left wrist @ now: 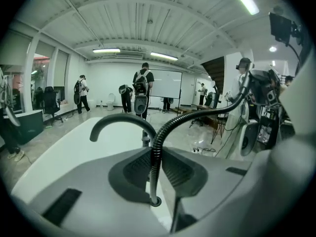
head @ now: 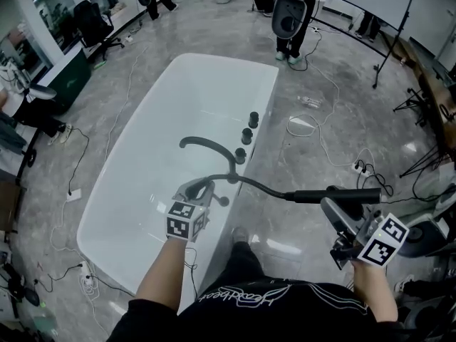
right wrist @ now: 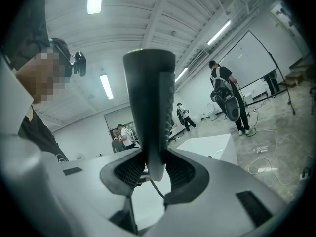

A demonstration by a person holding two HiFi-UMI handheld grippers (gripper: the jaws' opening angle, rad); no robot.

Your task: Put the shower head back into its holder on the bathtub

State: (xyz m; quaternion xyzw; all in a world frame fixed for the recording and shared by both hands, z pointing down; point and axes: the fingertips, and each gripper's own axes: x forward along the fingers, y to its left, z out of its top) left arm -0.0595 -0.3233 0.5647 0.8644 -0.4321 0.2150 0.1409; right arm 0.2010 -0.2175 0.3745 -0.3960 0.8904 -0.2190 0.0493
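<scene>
The dark shower head point(head: 335, 195) lies level over the floor to the right of the white bathtub point(head: 142, 191). My right gripper point(head: 333, 207) is shut on it; in the right gripper view the shower head point(right wrist: 148, 107) stands between the pads of that gripper point(right wrist: 148, 171). Its ribbed dark hose point(head: 260, 187) runs left to the tub's rim. There my left gripper point(head: 203, 189) is shut on the hose. In the left gripper view the hose point(left wrist: 157, 157) rises between the jaws of the left gripper point(left wrist: 155, 168) from a dark ring point(left wrist: 155, 201) in the rim.
A curved dark faucet point(head: 208, 148) and three dark knobs point(head: 246, 135) stand on the tub's right rim. Cables point(head: 313, 123) and a power strip point(head: 362, 167) lie on the grey floor. People stand at the far end of the room point(head: 292, 13). Light stands are at the right point(head: 399, 27).
</scene>
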